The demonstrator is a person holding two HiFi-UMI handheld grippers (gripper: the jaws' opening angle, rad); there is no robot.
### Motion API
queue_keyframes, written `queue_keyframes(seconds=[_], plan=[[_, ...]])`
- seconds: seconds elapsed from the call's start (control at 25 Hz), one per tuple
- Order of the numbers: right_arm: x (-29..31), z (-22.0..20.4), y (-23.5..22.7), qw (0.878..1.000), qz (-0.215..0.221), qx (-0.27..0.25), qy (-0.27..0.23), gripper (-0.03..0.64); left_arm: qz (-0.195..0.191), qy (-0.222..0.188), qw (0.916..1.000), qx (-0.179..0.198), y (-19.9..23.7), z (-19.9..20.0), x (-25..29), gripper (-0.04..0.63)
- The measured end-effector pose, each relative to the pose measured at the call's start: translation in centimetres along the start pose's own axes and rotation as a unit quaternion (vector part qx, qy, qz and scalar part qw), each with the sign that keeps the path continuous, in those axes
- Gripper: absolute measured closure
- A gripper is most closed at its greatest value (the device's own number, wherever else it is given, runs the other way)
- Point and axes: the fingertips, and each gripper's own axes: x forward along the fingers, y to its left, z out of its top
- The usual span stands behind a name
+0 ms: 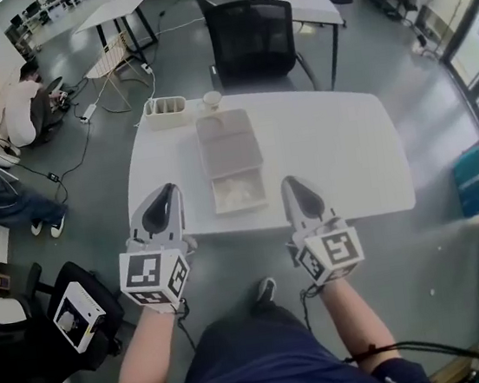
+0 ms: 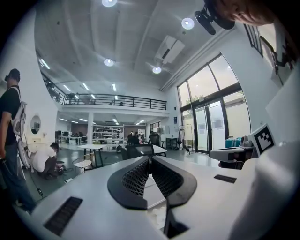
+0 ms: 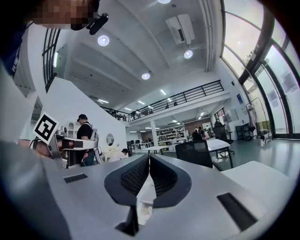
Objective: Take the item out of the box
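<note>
A flat grey-beige box [image 1: 227, 142] lies in the middle of the white table [image 1: 339, 151]. Its near end stands open as a shallow tray [image 1: 239, 191] with something white and crumpled inside. My left gripper [image 1: 168, 190] hovers at the table's near edge, left of the tray, apart from it. My right gripper [image 1: 292, 183] hangs at the same edge, right of the tray. In the left gripper view the left gripper [image 2: 150, 161] has its jaws together with nothing between them. In the right gripper view the right gripper [image 3: 149, 157] is likewise shut and empty.
A white slotted holder [image 1: 165, 111] and a small cup [image 1: 212, 100] stand at the table's far edge. A black office chair [image 1: 255, 42] sits behind the table. Another black chair [image 1: 40, 339] is at my lower left. People sit on the floor at the far left.
</note>
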Motion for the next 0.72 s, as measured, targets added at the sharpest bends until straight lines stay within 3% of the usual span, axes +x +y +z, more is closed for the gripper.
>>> queue_keyframes(seconds=[0.4, 0.72], plan=[[5.0, -3.3, -2.3, 0.998, 0.042, 0.002, 0.051, 0.598, 0.021, 0.026, 0.9994, -0.004, 0.2, -2.0, 3.5, 0.551], [9.0, -6.4, -2.6, 0.992, 0.046, -0.012, 0.113, 0.597, -0.004, 0.060, 0.9981, -0.012, 1.3, -5.5, 8.0, 0.551]])
